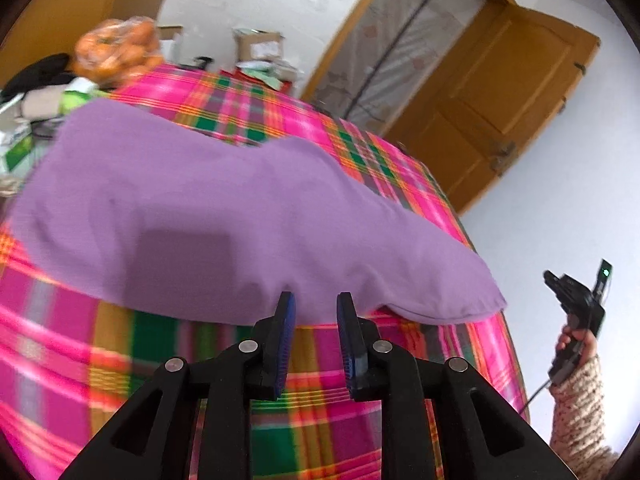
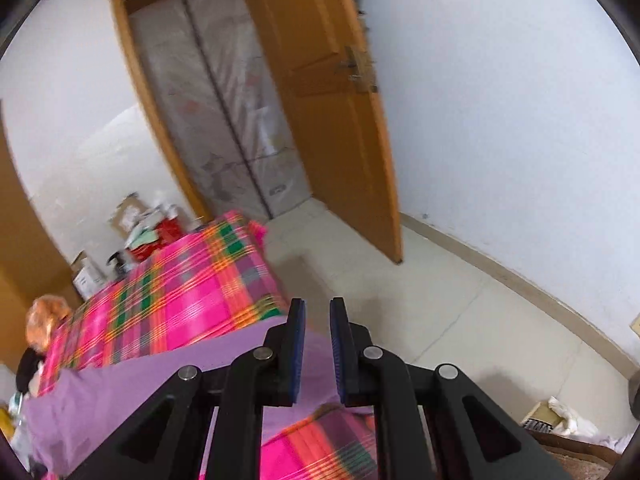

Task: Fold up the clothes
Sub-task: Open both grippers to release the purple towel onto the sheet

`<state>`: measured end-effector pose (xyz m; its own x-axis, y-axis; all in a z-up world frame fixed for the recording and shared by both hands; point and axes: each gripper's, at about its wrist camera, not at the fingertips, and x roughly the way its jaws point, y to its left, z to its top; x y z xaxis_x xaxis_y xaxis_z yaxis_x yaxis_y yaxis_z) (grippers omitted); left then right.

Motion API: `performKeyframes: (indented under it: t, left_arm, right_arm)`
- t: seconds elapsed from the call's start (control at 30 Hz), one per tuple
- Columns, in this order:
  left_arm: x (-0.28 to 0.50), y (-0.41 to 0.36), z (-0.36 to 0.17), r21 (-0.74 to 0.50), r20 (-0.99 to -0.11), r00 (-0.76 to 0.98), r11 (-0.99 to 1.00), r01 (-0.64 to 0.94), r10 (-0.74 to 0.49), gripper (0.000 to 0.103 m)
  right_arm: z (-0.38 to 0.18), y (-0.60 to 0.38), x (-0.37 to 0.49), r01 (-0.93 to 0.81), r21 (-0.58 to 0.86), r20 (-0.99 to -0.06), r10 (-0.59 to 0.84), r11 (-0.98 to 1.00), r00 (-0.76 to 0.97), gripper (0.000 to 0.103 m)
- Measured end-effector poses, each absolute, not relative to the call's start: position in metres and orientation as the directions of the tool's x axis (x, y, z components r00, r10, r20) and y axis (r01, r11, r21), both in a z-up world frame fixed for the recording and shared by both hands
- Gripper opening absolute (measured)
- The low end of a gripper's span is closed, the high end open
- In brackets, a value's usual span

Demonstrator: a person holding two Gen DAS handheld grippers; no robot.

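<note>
Purple cloth garment (image 1: pixel 224 216) is lying mid-frame on pink plaid bedcover (image 1: pixel 340 432); my left gripper (image 1: pixel 316 304) and right gripper (image 2: pixel 317 308) are hovering spread, empty.

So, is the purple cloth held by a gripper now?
No. The purple cloth lies loose on the plaid cover; left gripper and right gripper are open and empty.

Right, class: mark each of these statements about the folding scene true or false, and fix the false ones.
1. The purple garment lies on a plaid cloth. True.
2. The left gripper is clamped on the garment. False: its jaws are open and hold nothing.
3. The right gripper is open. True.
4. The wooden door is shut. False: it stands open.
5. The garment is green. False: purple.
</note>
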<state>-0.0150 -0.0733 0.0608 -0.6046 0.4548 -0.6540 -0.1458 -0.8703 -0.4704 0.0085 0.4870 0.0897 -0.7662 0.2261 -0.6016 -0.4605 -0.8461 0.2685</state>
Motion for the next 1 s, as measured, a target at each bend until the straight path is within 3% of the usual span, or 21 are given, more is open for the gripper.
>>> performKeyframes:
  t: [0.4, 0.6, 0.77, 1.0]
  left_arm:
    - [-0.001, -0.192, 0.056, -0.472, -0.691, -0.664, -0.874, 0.117, 0.284, 0.025]
    - [-0.006, -0.212, 0.040, -0.519, -0.703, -0.644, -0.837, 0.175, 0.301, 0.026]
    - [-0.012, -0.228, 0.025, -0.561, -0.710, -0.624, -0.798, 0.222, 0.326, 0.038]
    - [-0.029, -0.244, 0.007, -0.633, -0.701, -0.605, -0.721, 0.283, 0.378, 0.038]
  right_arm:
    - [0.082, 0.349, -0.025, -0.119, 0.230, -0.640, -0.057, -0.966, -0.767, 0.013]
    - [0.058, 0.293, -0.033, 0.013, 0.247, -0.669, -0.181, -0.969, -0.721, 0.014]
    - [0.037, 0.248, -0.036, 0.142, 0.174, -0.700, -0.224, -0.974, -0.678, 0.031]
    - [0.025, 0.208, -0.038, 0.235, 0.142, -0.721, -0.263, -0.961, -0.640, 0.035]
